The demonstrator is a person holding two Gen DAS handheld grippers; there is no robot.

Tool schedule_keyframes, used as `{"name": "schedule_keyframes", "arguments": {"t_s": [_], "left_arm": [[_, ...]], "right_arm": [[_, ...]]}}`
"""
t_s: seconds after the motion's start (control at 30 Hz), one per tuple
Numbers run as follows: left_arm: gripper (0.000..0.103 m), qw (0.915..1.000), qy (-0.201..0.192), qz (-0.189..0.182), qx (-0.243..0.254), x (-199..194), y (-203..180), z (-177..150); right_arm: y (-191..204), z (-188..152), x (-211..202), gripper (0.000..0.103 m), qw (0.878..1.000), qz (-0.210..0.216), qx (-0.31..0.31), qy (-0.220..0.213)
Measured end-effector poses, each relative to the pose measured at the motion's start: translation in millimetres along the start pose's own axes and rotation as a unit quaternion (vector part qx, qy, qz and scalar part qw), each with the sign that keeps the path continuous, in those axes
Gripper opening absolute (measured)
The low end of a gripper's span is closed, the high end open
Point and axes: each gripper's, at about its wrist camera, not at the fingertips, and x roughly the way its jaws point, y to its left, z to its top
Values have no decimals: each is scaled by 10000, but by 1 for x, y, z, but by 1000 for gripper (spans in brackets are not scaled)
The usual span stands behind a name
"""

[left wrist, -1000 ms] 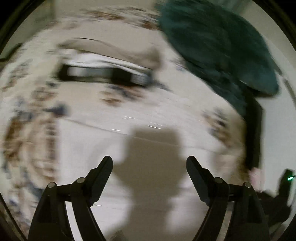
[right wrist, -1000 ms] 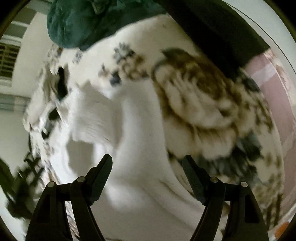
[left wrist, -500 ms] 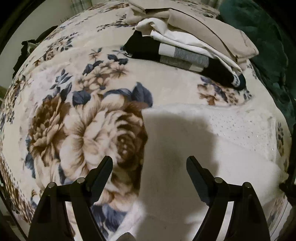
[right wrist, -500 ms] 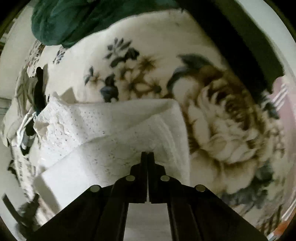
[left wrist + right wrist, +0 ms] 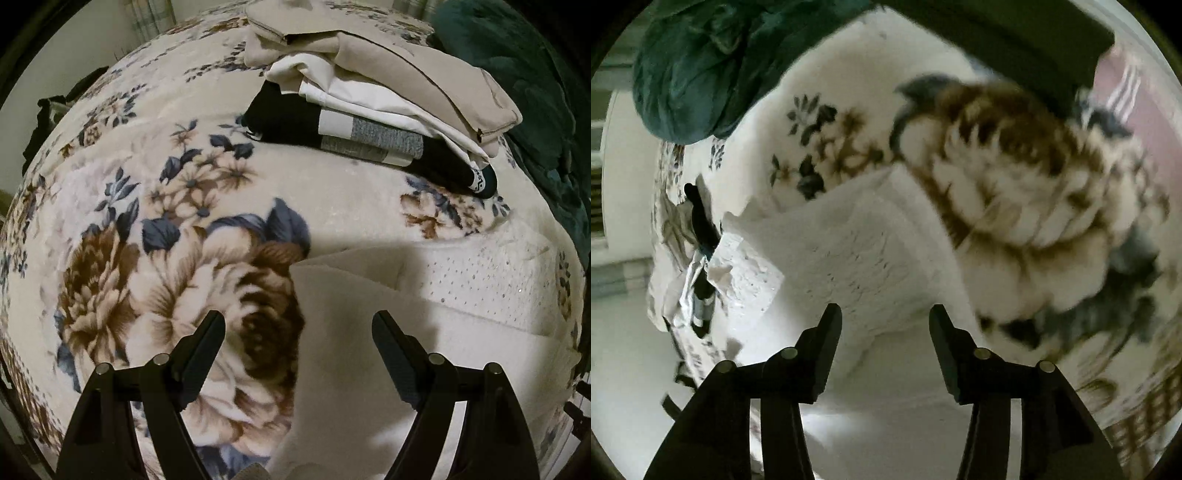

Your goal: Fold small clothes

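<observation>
The right gripper [image 5: 885, 328], which was pressed shut over the white perforated garment [image 5: 857, 254] half a second ago, is now seen with its jaws parted and nothing held between them; a release is therefore judged to have been made, with a fold laid down. The garment is left lying on the floral blanket [image 5: 177, 206], doubled over itself, with a folded edge visible in the right wrist view. The left gripper [image 5: 298, 336] is held apart as it was before, poised over the garment's near left edge [image 5: 332, 295] without contact being evident. A stack of folded clothes [image 5: 376, 110] is seen beyond, well apart from the garment. A further fold or a transfer to that stack is judged to remain.
</observation>
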Motion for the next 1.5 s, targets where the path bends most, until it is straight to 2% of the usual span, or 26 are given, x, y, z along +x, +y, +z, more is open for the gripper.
{"name": "schedule_keyframes", "arguments": {"t_s": [0.07, 0.1, 0.13, 0.3, 0.37, 0.43, 0.53, 0.57, 0.6, 0.67, 0.7, 0.73, 0.8, 0.93, 1.07, 1.13, 1.2, 1.33, 1.37, 1.43, 1.5], "left_arm": [[81, 10000, 9, -27, 6, 0, 2, -2], [81, 10000, 26, -57, 1, 1, 3, -2], [81, 9999, 66, -98, -7, 1, 4, -2], [81, 9995, 108, -294, -34, 1, 11, 0], [82, 9992, 170, -351, 10, 6, 11, 1], [85, 9986, 331, -384, 123, 23, 8, 3], [86, 9981, 467, -239, 307, 49, 2, 6], [89, 9976, 538, -231, 370, 60, 1, 7], [92, 9970, 614, -284, 387, 66, 1, 9], [96, 9968, 623, -337, 377, 69, 4, 13], [96, 9968, 607, -354, 377, 67, 5, 15], [96, 9972, 547, -345, 385, 62, 6, 16], [96, 9983, 319, -263, 423, 40, 7, 16], [95, 9970, 30, -443, 639, -17, -6, -1], [95, 9900, -31, -821, 1150, -78, -48, -40], [95, 9837, 152, -1100, 1411, -102, -79, -72], [95, 9748, 525, -1447, 1615, -120, -123, -119], [95, 9484, 1524, -2035, 1897, -128, -212, -216], [93, 9351, 1911, -2273, 1932, -126, -240, -249], [93, 9211, 2324, -2403, 1997, -119, -276, -293], [92, 9127, 2538, -2355, 2171, -109, -311, -330]], "right_arm": [[-2, -1, 19, 50, 9995, 151, 251, 124], [0, -2, 28, 42, 9992, 211, 326, 82], [3, -3, 33, 7, 9992, 195, 341, 3], [15, -24, 8, 7, 9973, -335, 169, -633], [4, -29, -4, 7, 9953, -611, 258, -710], [-5, -28, 1, 7, 9936, -893, 284, -636], [-12, -19, 27, 11, 9944, -1005, 307, -140], [-11, -16, 33, 21, 9931, -1162, 186, -1], [-6, -14, 34, 25, 9909, -1347, 52, 27], [7, -16, 21, 44, 9889, -1455, -246, -182], [12, -19, 13, 48, 9886, -1437, -357, -269], [17, -24, 1, 53, 9891, -1357, -467, -342], [19, -31, -17, 54, 9896, -1262, -576, -392], [7, -44, -47, 59, 9926, -877, -766, -338], [-8, -53, -76, 61, 9911, -645, -1149, -172], [-19, -52, -91, 63, 9891, -569, -1359, -56], [-34, -45, -107, 63, 9871, -581, -1489, 128], [-64, -19, -138, 63, 9809, -858, -1715, 341], [-69, -12, -142, 63, 9797, -915, -1745, 358], [-80, 4, -150, 63, 9760, -1066, -1852, 419], [-87, 21, -152, 63, 9722, -1116, -1991, 523]]}}
